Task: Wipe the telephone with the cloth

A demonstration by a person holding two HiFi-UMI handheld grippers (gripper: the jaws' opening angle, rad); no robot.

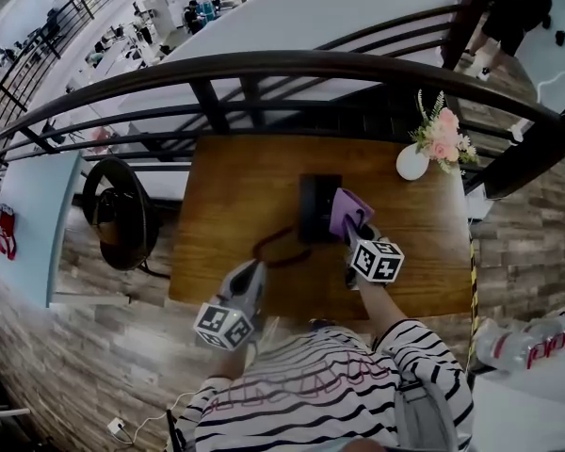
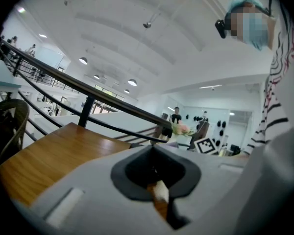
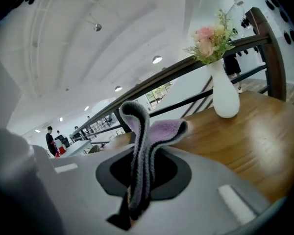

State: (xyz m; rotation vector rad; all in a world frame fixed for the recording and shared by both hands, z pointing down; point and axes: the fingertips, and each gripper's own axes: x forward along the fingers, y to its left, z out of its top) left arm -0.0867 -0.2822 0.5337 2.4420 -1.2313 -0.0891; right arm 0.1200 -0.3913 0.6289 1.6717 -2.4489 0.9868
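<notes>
A black telephone (image 1: 317, 205) lies on the wooden table (image 1: 235, 186), its dark cord (image 1: 277, 247) curling off to the left. My right gripper (image 1: 359, 226) is shut on a purple cloth (image 1: 347, 211), which rests against the phone's right side. In the right gripper view the cloth (image 3: 139, 146) stands up folded out of the pinched jaws of the right gripper (image 3: 136, 199). My left gripper (image 1: 253, 269) hovers near the table's front edge, left of the phone; in its own view the left gripper (image 2: 160, 196) is shut and holds nothing.
A white vase with pink flowers (image 1: 413, 162) stands at the table's back right, and the same vase (image 3: 224, 96) shows in the right gripper view. A dark railing (image 1: 264, 64) runs behind the table. A round black chair (image 1: 118, 213) sits at the left. Plastic bottles (image 1: 532, 343) lie at the right.
</notes>
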